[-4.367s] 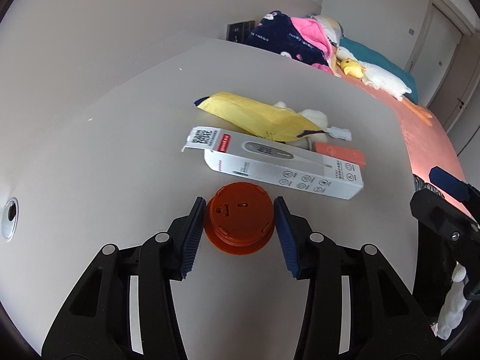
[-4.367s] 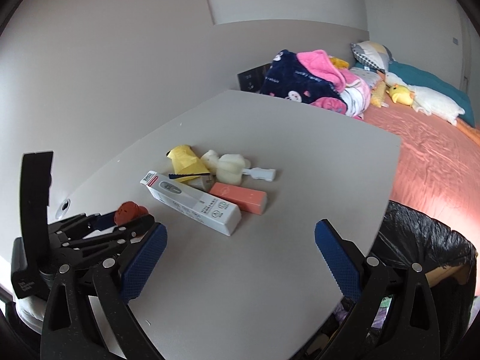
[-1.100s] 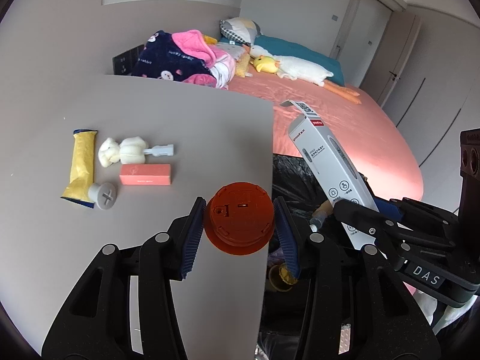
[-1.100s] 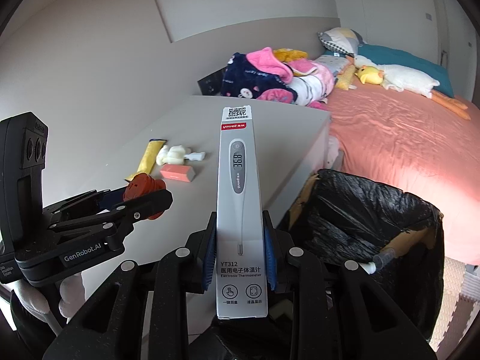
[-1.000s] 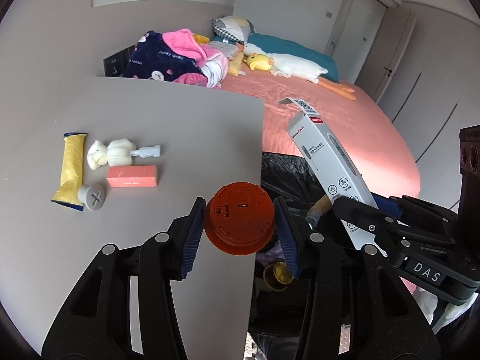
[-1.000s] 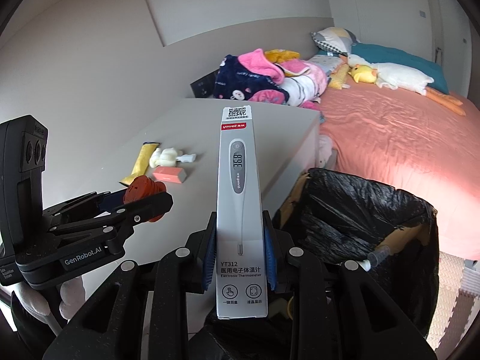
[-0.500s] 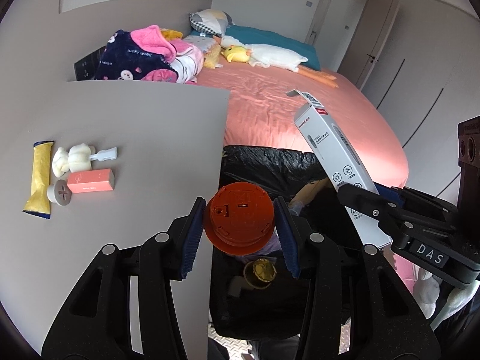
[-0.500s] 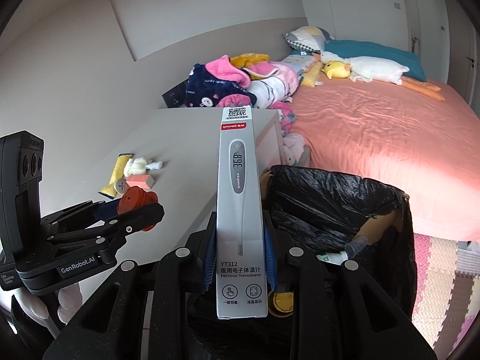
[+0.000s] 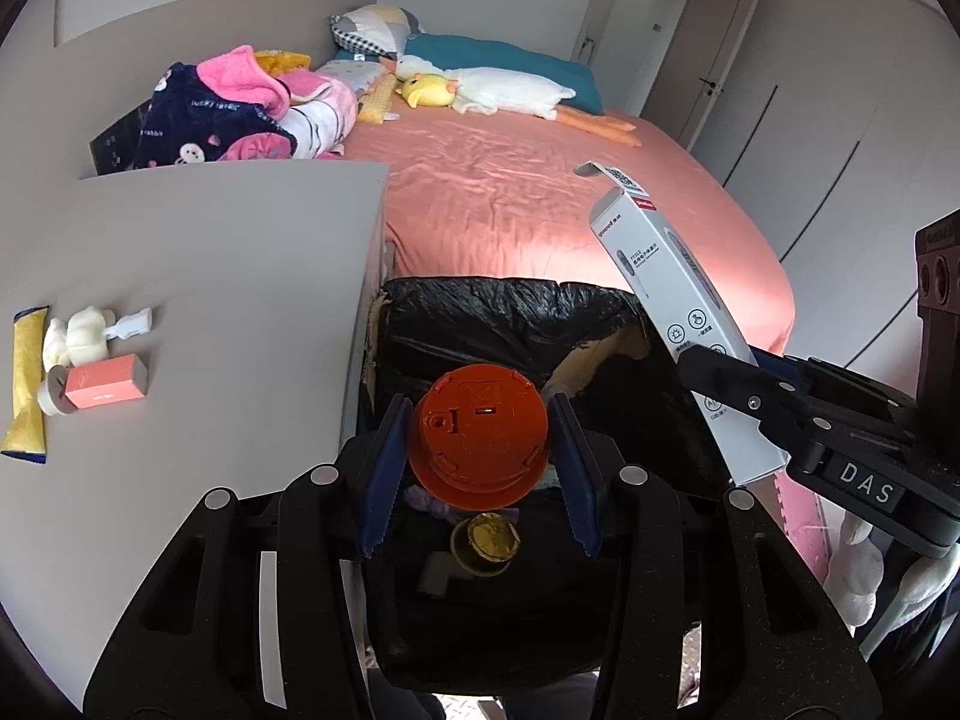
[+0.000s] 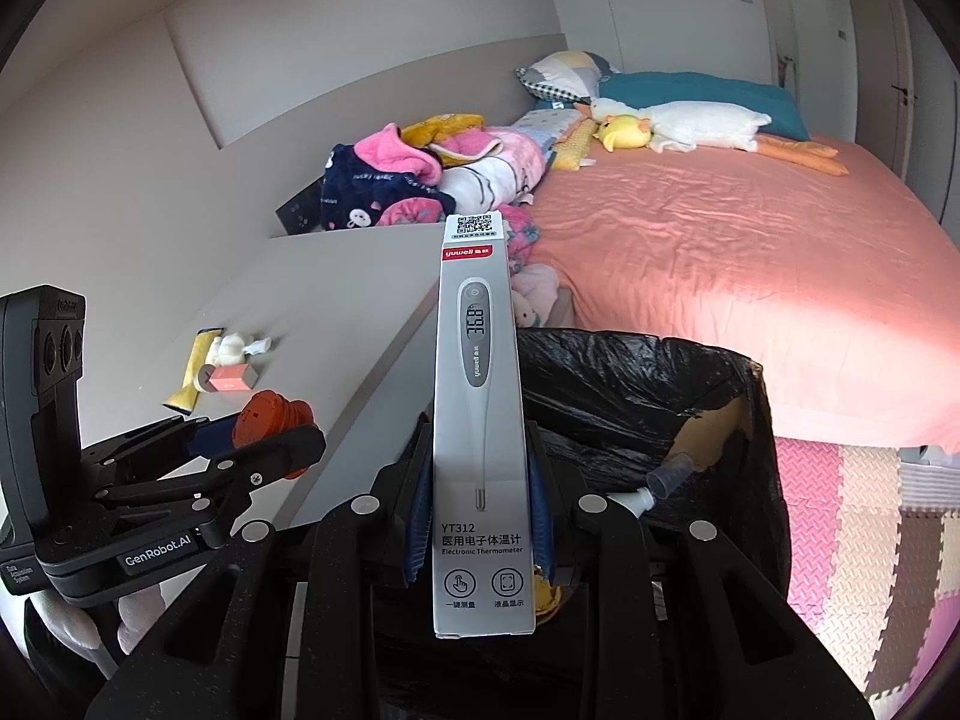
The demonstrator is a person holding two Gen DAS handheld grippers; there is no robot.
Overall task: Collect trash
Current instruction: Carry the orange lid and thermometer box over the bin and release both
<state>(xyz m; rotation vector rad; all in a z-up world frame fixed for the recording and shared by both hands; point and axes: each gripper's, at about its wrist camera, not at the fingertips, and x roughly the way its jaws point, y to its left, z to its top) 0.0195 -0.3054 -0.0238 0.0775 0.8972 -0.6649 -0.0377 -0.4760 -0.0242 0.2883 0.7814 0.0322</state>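
Note:
My left gripper [image 9: 477, 468] is shut on an orange round lid [image 9: 479, 435] and holds it over the open black-lined trash bin [image 9: 510, 324]. My right gripper [image 10: 480, 516] is shut on a white thermometer box [image 10: 480, 420], held upright over the same bin [image 10: 690, 408]. The box also shows in the left wrist view [image 9: 678, 312], and the lid in the right wrist view [image 10: 270, 414]. A yellow wrapper [image 9: 27, 378], a pink box [image 9: 105, 390], a small round cap [image 9: 51, 399] and a white plush toy [image 9: 81, 333] lie on the grey table [image 9: 210, 270].
Trash lies in the bin bottom, including a round gold-coloured item [image 9: 486, 537]. A bed with a pink sheet [image 9: 540, 198], piled clothes [image 9: 240, 114] and a plush duck [image 9: 480, 87] stands behind the bin. Foam floor mats [image 10: 870, 540] lie to the right.
Both grippers have moved right, off the table's edge, and now hang over the bin. Each still grips its item. The table items have slid to the left of view.

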